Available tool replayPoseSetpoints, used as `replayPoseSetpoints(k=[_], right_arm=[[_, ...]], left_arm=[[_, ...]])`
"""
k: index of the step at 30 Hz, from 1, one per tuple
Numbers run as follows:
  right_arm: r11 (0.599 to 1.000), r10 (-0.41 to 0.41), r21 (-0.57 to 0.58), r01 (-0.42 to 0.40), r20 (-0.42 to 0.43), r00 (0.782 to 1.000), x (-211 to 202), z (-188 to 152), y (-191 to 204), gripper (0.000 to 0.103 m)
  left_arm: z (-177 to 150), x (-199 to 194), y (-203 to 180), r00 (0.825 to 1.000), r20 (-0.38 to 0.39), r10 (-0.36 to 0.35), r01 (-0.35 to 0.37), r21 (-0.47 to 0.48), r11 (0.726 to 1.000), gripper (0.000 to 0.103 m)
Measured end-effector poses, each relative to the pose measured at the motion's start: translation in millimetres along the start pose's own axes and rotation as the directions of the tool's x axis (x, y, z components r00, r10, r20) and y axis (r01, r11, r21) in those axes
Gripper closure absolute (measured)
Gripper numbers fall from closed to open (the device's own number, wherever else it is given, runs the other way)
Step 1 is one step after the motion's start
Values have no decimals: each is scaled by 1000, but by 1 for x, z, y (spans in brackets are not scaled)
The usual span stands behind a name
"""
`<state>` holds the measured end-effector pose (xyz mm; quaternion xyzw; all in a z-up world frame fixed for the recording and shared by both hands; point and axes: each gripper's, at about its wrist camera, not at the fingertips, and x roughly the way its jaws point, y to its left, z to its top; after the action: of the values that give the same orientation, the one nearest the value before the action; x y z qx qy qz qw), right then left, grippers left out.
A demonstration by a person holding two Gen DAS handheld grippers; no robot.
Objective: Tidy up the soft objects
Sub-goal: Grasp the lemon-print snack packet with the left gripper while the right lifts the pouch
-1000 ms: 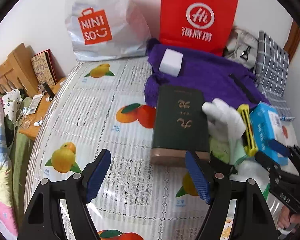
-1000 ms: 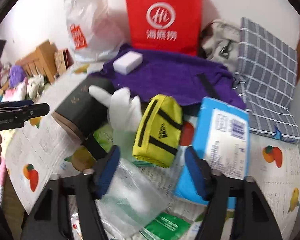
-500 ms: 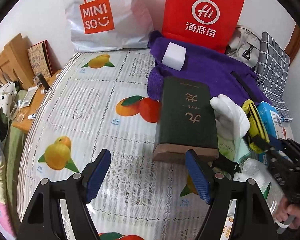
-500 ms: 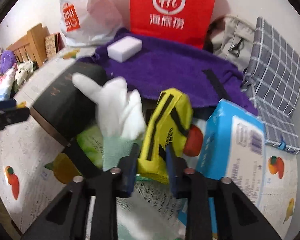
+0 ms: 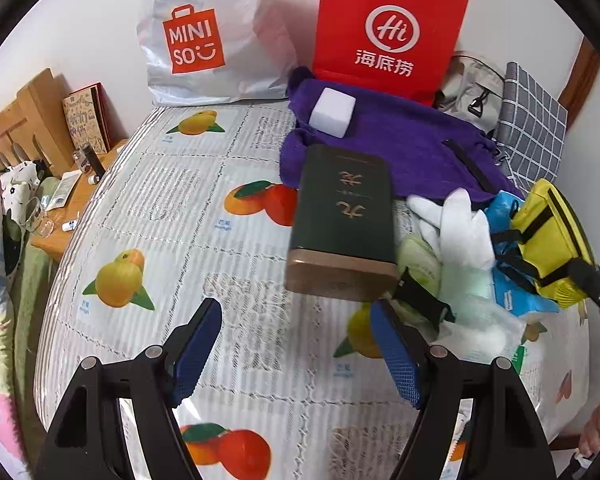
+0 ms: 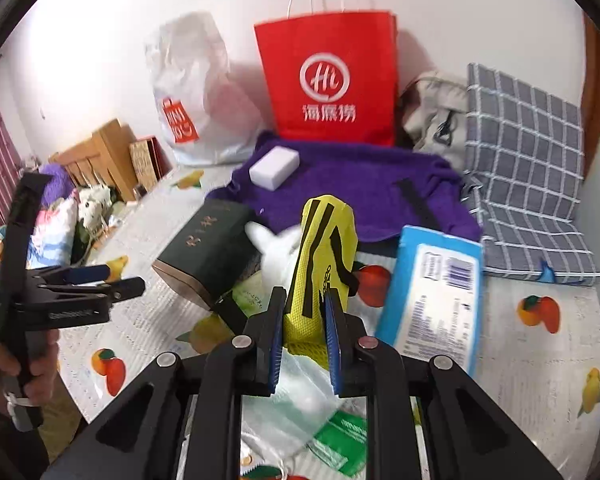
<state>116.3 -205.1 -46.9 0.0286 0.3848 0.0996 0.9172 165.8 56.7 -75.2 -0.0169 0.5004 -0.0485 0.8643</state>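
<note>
My right gripper [image 6: 303,304] is shut on a yellow pouch with black straps [image 6: 324,256] and holds it lifted above the table; it also shows in the left wrist view [image 5: 552,240]. A white glove [image 5: 460,224] lies beside a dark green box [image 5: 342,216]. A purple towel [image 5: 404,140] carries a white sponge block [image 5: 332,112]. My left gripper [image 5: 296,336] is open and empty over the fruit-print tablecloth [image 5: 172,216], left of the pile.
A red paper bag [image 5: 388,28] and a white Miniso bag [image 5: 204,40] stand at the back wall. A blue tissue pack [image 6: 436,292], a grey checked cloth [image 6: 528,168] and clear plastic bags [image 6: 300,396] lie at the right. A wooden side table [image 5: 72,200] stands left.
My right gripper closed on the yellow pouch and lifted it off the pile. The left gripper stayed open and shifted slightly back and left.
</note>
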Motion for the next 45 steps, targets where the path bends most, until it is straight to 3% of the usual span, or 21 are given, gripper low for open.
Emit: replayPoseSetpoints(k=[10,20,25,33,35,36,43,45], right_arm=[[999,21,45,-24,45,999,-46,-20,-20,86],[995,-37,95,43,-59,998,-55,-92,-56,86],[995,-53,80,63,-124,991,-58,-121,-65,79],[993,-21,113,47,-218,976,-23,-155,-77,75],[992,-21,120,49,-224,974,-16,-159,-78,84],[991,-14,129,44,-223,975,-14,-160,-79,93],[991,-50,112,70,-174,983,-12,-150,-78,96],[991,-69,103,87,-168,983,-13,-150,-78,96]], left_arm=[[-15,-8,-22,1000,-8,-4,4,39,999,28],[-37,6,-38,998,-56,-19,22,55,998,28],[-46,14,-50,997,-76,-34,39,70,997,28],[-64,28,-73,990,-128,-58,73,119,990,28],[-71,29,-77,988,-144,-64,82,125,989,28],[-74,30,-78,986,-150,-67,86,128,988,28],[-107,32,-102,979,-188,-73,113,214,970,26],[-115,31,-108,978,-195,-77,125,245,961,15]])
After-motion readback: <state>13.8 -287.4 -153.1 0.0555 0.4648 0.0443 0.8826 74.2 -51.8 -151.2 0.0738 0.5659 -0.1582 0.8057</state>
